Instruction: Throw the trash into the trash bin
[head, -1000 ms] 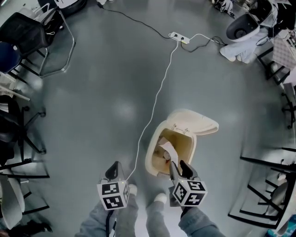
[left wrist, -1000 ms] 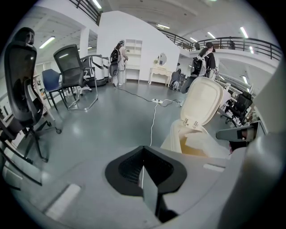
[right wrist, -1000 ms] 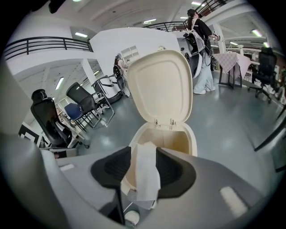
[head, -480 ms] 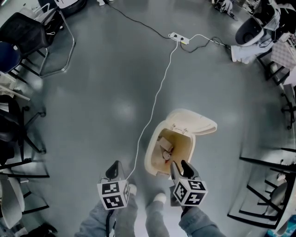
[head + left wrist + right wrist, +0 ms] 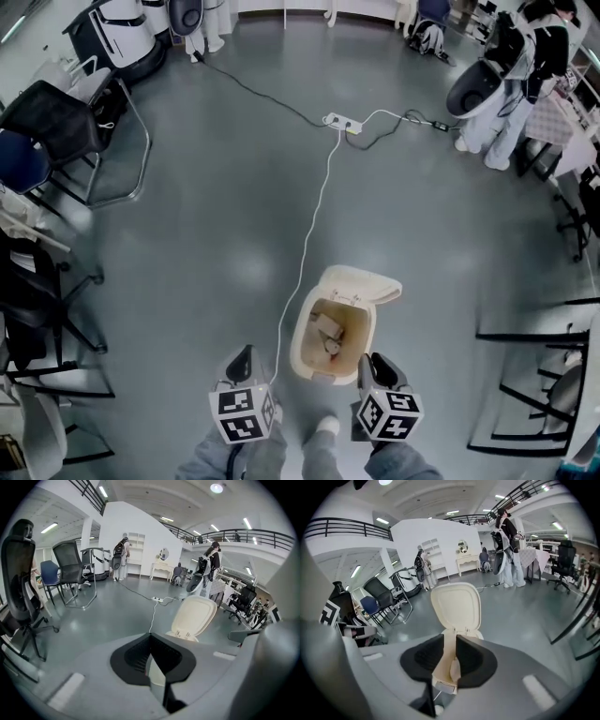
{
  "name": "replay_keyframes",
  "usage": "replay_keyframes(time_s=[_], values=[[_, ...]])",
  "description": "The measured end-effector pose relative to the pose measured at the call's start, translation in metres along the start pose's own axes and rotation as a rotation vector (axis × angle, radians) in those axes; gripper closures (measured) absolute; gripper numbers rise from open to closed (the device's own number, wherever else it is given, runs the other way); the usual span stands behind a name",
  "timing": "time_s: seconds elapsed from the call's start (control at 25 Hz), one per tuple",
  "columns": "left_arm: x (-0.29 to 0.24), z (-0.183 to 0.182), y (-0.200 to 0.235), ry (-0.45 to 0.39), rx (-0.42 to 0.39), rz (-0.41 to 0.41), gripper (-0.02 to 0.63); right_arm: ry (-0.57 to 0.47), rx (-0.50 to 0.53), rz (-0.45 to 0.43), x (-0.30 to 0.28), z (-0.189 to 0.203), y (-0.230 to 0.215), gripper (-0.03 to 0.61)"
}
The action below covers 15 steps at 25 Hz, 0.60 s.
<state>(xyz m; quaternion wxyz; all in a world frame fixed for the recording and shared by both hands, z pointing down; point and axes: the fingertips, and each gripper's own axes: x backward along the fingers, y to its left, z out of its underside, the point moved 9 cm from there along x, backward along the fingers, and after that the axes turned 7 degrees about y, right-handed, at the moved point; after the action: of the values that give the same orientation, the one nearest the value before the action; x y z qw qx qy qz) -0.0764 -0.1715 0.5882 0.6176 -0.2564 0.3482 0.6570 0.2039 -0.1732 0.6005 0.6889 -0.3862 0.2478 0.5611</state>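
Trash (image 5: 326, 329) lies inside the trash bin (image 5: 298, 345) in the head view: pale crumpled pieces rest on the bottom of the cream container, whose lid (image 5: 364, 284) stands swung open on the far side. The bin sits on the grey floor (image 5: 206, 244) just ahead of the person's shoe (image 5: 325, 427). The left gripper (image 5: 242, 355) hangs to the bin's near left and the right gripper (image 5: 378, 363) to its near right, both above the floor and apart from the rim. A white cable (image 5: 309, 230) runs from beside the bin away to a power strip (image 5: 340, 122). Office chairs (image 5: 56, 94) stand along the left edge.

Seen from the left gripper view, that claw's black pads meet at their tips in a narrow V, pressed together with nothing pinched. Beyond them the raised lid shows to the right, with the cable leading off toward the power strip, and people stand in the background.

Over in the right gripper view, the two pads stand spread with a clear gap between them. These jaws have just been closing, yet no object sits between them and they pinch nothing. Through the gap the bin's cream inner wall is visible below, with the open lid rising straight above the jaw tips.
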Motion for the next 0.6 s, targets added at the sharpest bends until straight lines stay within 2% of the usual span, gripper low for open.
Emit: replay_keyframes(time_s=[0.28,0.48,0.6], values=[[0.072,-0.054,-0.044,-0.068,-0.045,0.053,0.606,-0.081,-0.031,0.073,0.093,-0.032,-0.003,0.572],[0.121,-0.108,-0.081,-0.166,-0.1,0.087,0.605,-0.2,-0.034,0.099,0.158,-0.075,-0.014,0.574],[0.167,-0.131,-0.107,-0.233,-0.137,0.11,0.606,-0.245,-0.022,0.12,0.213,-0.088,-0.019,0.575]])
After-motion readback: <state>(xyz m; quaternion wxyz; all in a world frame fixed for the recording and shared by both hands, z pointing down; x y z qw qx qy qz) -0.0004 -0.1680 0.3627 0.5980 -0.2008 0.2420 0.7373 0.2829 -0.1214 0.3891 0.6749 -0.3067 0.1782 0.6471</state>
